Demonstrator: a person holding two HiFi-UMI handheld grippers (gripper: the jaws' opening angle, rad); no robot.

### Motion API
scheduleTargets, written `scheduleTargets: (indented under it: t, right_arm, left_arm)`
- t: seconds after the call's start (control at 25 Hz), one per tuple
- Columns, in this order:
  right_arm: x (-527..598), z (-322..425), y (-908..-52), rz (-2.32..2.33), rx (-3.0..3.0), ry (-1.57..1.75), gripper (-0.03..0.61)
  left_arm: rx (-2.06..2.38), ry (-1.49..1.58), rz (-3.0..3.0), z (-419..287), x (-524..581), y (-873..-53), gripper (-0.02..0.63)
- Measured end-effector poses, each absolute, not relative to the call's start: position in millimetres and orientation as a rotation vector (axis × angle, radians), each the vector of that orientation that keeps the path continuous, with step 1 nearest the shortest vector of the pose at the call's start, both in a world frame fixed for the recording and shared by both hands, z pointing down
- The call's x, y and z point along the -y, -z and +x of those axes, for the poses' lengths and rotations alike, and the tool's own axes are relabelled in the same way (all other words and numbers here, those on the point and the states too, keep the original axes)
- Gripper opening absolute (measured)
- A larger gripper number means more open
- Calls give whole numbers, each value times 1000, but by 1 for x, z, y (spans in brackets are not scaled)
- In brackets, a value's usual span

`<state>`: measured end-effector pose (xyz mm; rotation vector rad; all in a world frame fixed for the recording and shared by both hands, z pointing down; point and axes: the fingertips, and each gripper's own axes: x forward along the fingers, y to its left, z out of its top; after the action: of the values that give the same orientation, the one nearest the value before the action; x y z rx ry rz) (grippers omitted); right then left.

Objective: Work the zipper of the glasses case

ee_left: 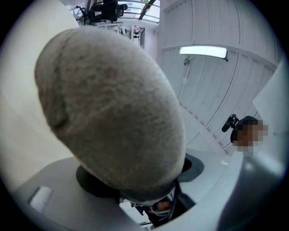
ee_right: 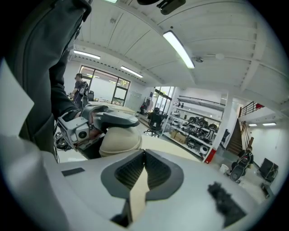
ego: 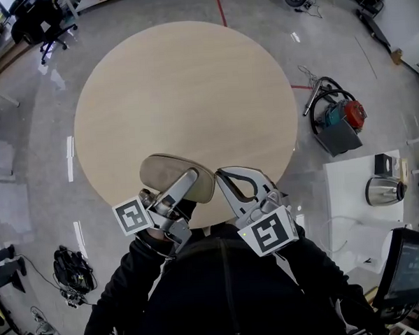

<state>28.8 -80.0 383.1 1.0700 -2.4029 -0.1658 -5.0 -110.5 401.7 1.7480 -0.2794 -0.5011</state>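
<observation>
- Head view: the glasses case (ego: pixel 169 174) is at the near edge of the round, pale surface (ego: pixel 184 87), slightly left of the middle. One jaw of the left gripper (ego: pixel 189 180) lies slantwise across its top. The right gripper (ego: pixel 222 175) hangs just beside the case on the right, at the same edge.
- Left gripper view: the case's grey, felt-like shell fills most of the frame. Its near end is wedged between the dark pads, so these jaws are grasping the case. No zipper pull can be made out.
- Right gripper view: these jaws are clenched together at the tips with nothing between them. The case sits ahead and to the left, apart from them, with the left gripper's jaw over its top.
</observation>
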Motion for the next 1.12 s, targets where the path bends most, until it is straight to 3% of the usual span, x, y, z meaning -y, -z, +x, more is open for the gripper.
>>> scheduleTargets:
  t: [0.52,0.68,0.8,1.12]
  right_arm:
    - [76,23,-421,842,2301,217,11]
    - [79,19,-428,896,2335,149,11]
    - [74,11,-438,907,2427,-32,11]
    - [73,15,-459,950,2360,-52,11]
  left_arm:
    - [319,260,1788,-4,99,-441,341]
    - [353,494,1669,-21,119,-450,362]
    - [362,646,1607,-38,133,-449,329]
    - [300,345,1650,-14,116,-467,314]
